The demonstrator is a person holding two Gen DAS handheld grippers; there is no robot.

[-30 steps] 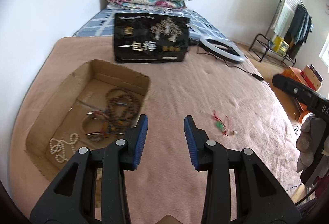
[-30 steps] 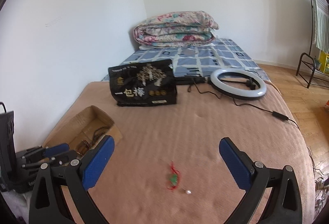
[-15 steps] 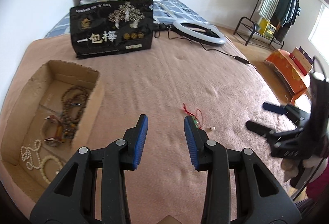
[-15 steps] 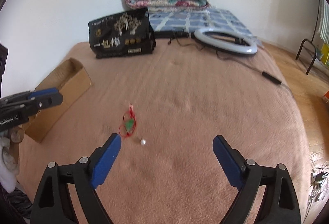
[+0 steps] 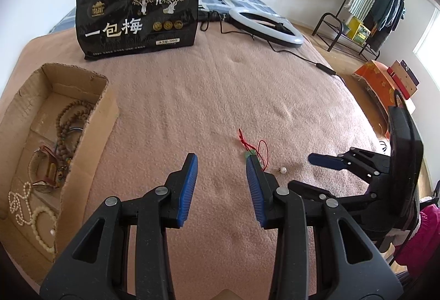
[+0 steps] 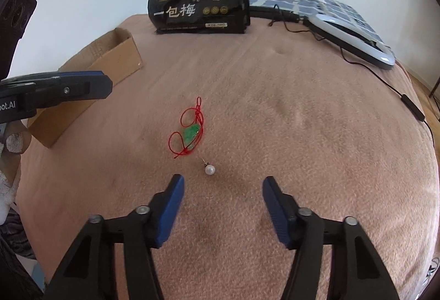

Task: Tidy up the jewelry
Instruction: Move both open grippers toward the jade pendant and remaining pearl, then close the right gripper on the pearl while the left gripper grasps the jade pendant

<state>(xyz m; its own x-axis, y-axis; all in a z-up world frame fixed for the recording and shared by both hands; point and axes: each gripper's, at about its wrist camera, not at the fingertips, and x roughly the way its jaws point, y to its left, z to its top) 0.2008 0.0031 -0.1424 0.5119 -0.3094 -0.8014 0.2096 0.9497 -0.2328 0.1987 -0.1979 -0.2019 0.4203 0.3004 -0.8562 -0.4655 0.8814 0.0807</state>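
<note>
Pearl earring (image 6: 209, 169) and red-cord jade pendant (image 6: 189, 132) lie on the bed's pink blanket (image 6: 302, 135), now just ahead of the right tongs (image 6: 222, 184), which have narrowed yet remain open and empty. Left tongs (image 5: 221, 169) open, empty. Cardboard box (image 5: 104, 112) left; black bag (image 5: 140, 16) behind.

Bright, soft daylight, faint shadows, sharp focus, strong fisheye bending and dark vignetting at the edges.
</note>
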